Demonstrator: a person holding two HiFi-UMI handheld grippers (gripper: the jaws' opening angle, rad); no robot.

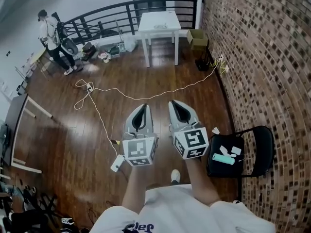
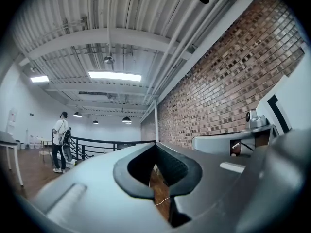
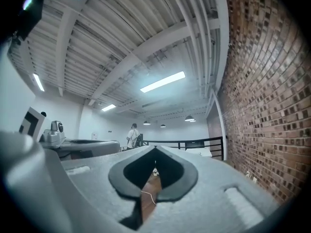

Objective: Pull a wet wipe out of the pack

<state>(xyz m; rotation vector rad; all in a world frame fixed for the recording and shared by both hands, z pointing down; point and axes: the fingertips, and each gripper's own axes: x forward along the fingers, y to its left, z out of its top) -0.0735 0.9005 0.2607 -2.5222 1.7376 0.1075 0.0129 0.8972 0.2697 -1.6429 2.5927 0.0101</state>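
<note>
Both grippers are held side by side at waist height over the wooden floor, pointing ahead and level. My left gripper has its jaw tips together with nothing between them. My right gripper is shut the same way and also empty. Far ahead stands a white table with a small flat thing on top, too small to identify. No wet wipe pack can be made out with certainty.
A black chair at the right holds a teal tube and small white items. A white cable runs across the floor. The brick wall lines the right side. A person stands at the far-left railing, and a cardboard box sits near the table.
</note>
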